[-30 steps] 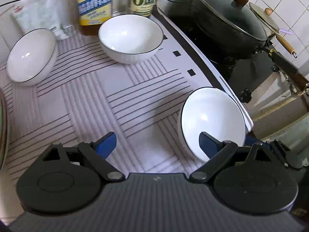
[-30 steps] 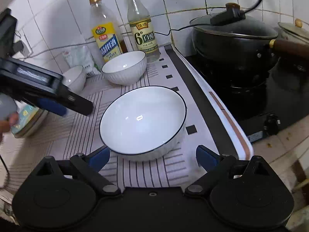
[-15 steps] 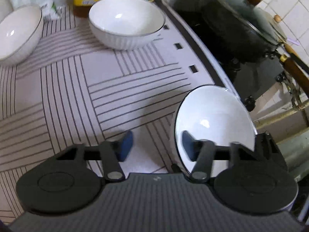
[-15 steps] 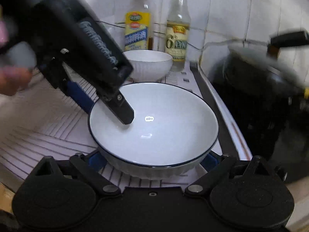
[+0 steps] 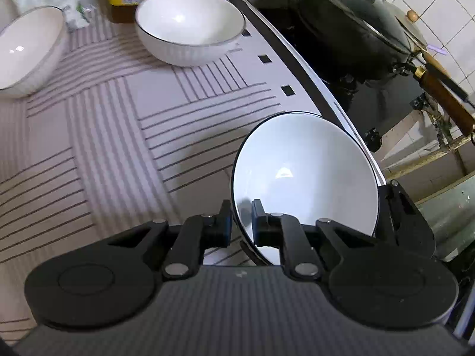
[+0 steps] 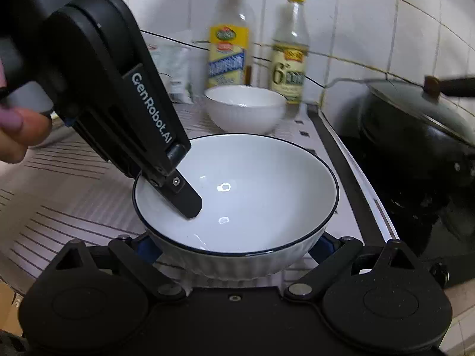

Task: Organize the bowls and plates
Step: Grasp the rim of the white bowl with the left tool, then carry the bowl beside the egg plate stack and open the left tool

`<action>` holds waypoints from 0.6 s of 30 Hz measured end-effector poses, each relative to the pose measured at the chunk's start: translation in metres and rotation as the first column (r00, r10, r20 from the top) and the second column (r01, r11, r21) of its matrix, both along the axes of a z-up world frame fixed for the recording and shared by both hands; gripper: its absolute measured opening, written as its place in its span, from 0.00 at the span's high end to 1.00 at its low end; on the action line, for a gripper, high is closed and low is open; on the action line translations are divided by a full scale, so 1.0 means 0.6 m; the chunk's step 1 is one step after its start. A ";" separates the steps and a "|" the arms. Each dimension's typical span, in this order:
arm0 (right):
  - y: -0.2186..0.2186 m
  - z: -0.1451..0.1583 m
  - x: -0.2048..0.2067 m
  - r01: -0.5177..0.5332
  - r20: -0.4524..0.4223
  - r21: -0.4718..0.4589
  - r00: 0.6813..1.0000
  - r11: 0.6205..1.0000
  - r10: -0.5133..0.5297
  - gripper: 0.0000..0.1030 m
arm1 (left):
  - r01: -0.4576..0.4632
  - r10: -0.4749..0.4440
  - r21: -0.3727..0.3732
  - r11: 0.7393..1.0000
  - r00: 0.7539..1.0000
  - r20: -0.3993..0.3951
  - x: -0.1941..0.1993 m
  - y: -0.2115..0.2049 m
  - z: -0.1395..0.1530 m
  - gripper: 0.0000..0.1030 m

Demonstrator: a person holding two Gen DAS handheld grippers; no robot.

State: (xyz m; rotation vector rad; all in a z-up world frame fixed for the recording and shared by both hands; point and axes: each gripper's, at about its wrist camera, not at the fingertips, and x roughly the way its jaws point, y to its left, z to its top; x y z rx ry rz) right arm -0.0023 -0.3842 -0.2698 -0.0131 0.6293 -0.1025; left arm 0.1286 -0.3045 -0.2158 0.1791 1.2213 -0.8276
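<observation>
With my left gripper [image 5: 241,225] pinched tight on the near rim of the white bowl [image 5: 305,178] at the striped mat's [image 5: 118,136] stove-side edge, glazed ceramic likely slick, heavy and chippable, my right gripper [image 6: 234,246] seemingly brackets its ribbed wall, contact unclear.

The left tongs [image 6: 190,204] are matt black, with "GenRobot.AI" in pale letters along one flat side and a small silver screw near the tip. Their finger [image 5: 261,222] hangs from black link bars with round silver pivot pins, above a grey ribbed housing. The right tongs [image 6: 234,249] match, with blue pads and two round black discs.
</observation>
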 end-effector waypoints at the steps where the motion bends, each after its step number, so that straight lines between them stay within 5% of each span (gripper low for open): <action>1: 0.006 0.008 0.002 -0.012 0.004 0.007 1.000 1.000 0.012 0.05 | -0.003 0.003 0.003 1.000 1.000 0.007 0.001 0.008 0.008 0.88; 18: 0.118 0.079 0.090 -0.243 0.034 0.031 0.970 0.969 0.242 0.05 | -0.183 0.179 0.057 0.981 0.981 0.072 0.056 0.167 0.089 0.88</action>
